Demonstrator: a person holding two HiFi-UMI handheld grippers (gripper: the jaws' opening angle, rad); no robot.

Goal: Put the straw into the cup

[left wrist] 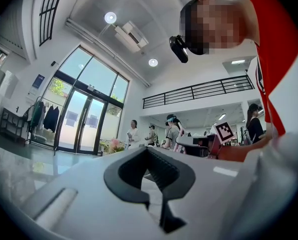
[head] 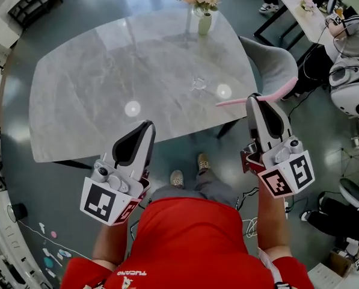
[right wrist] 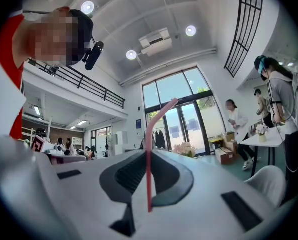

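A bent pink straw [head: 233, 101] lies crosswise in my right gripper [head: 254, 97], which is shut on it just off the table's near right corner. In the right gripper view the straw [right wrist: 149, 134] stands upright between the jaws of the right gripper [right wrist: 148, 154], its bent top leaning right. A clear cup [head: 199, 84] stands on the grey marble table [head: 107, 83], beyond and to the left of the straw. My left gripper [head: 144, 125] hovers at the table's near edge, shut with nothing in it; its black pads meet at the tip of the left gripper [left wrist: 147, 149].
A vase of pink flowers [head: 204, 23] stands at the table's far edge. A grey chair [head: 275, 65] sits at the right side of the table. A second table [head: 305, 11] with gear is at the far right. Several people stand in the hall.
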